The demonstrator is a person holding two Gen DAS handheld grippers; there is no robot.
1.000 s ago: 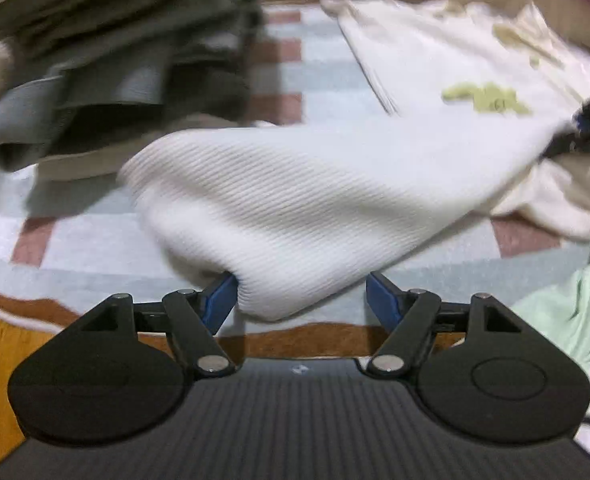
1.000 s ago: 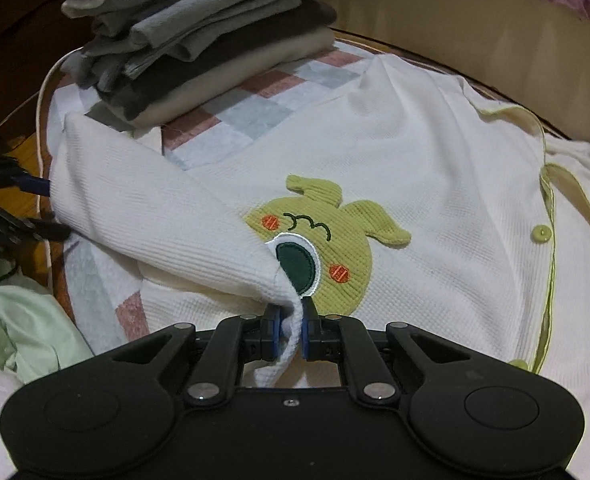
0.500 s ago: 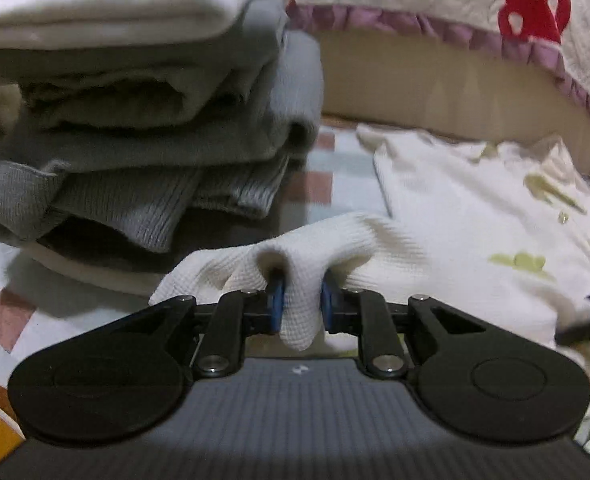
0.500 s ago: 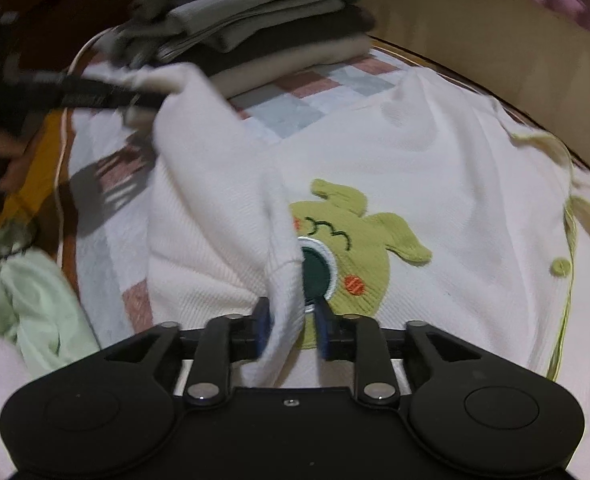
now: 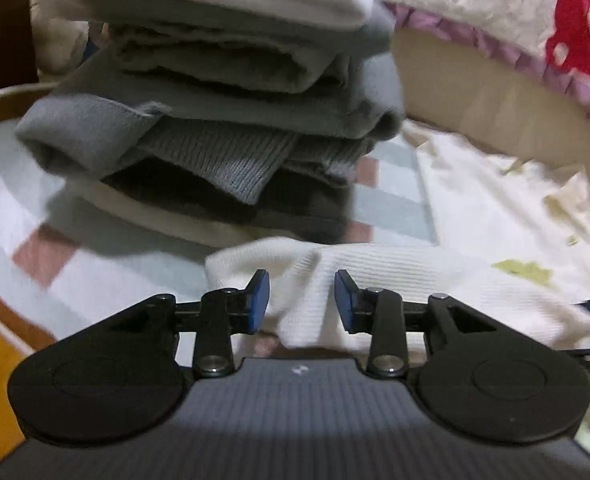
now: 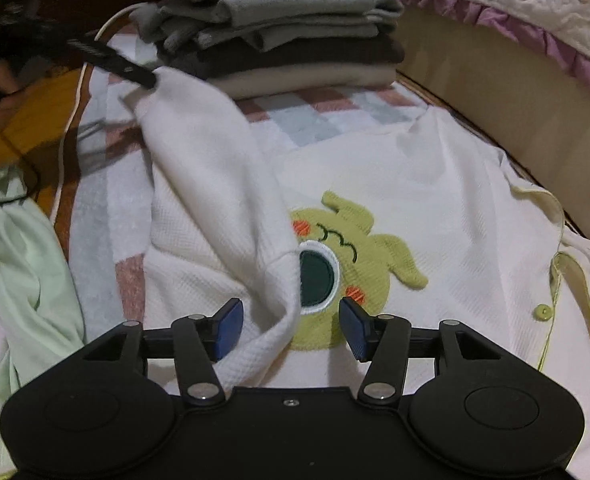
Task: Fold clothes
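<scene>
A white waffle-knit baby top [image 6: 447, 208] with a green cartoon patch [image 6: 355, 256] lies spread on a checked blanket. Its sleeve [image 6: 215, 184] is folded in across the body. My right gripper [image 6: 291, 324] is open, with the sleeve cuff lying loose between its blue pads. My left gripper [image 5: 302, 300] is open too, with the other end of the sleeve [image 5: 375, 276] draped between its pads. In the right wrist view the left gripper's finger [image 6: 111, 62] still touches the sleeve's far end.
A tall stack of folded grey, white and brown clothes [image 5: 215, 112] [image 6: 287, 28] stands just beyond the sleeve. A pale green garment [image 6: 19, 240] lies at the left. A beige bed edge [image 6: 515, 92] with a quilt [image 6: 535, 4] runs along the right.
Both grippers have opened and let go of the sleeve, which was pinched in each half a second ago. The sleeve has been carried over and laid across the top's body.
</scene>
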